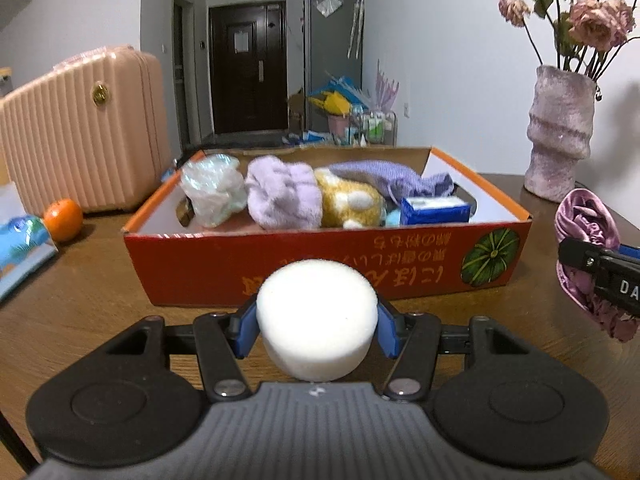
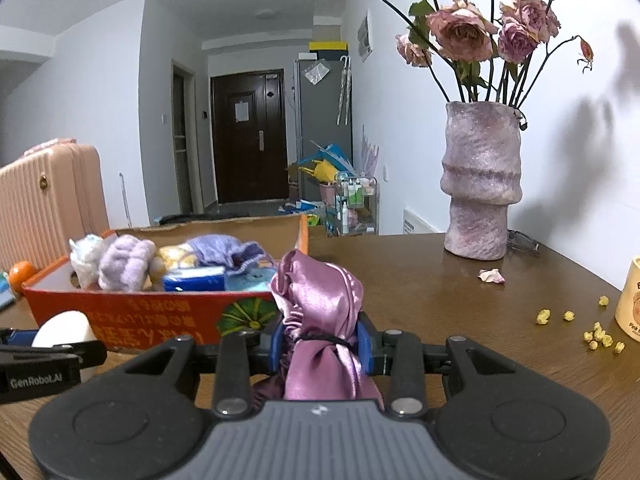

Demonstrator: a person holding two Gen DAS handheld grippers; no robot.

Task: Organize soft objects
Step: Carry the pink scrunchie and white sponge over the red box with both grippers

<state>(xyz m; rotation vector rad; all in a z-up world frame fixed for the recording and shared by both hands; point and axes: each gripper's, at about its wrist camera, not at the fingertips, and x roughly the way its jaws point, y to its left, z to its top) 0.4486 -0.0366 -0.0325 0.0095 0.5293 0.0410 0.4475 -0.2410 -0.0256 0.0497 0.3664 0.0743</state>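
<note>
We see a pink suitcase [image 1: 84,132] and an orange [image 1: 63,219] at left, a vase [image 2: 480,180] of dried roses [image 2: 460,36] at right.

Both grippers loaded, level above the worktop

The left gripper [image 1: 317,320] has its blue fingers [image 1: 245,330] pressed on a white foam puck; at its 3 o'clock, the right gripper [image 2: 320,346] pinches a bundled satin cloth, fingers [image 2: 366,346] nearly together.

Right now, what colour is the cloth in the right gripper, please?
Shiny pink-purple cloth; right wrist view.
</note>
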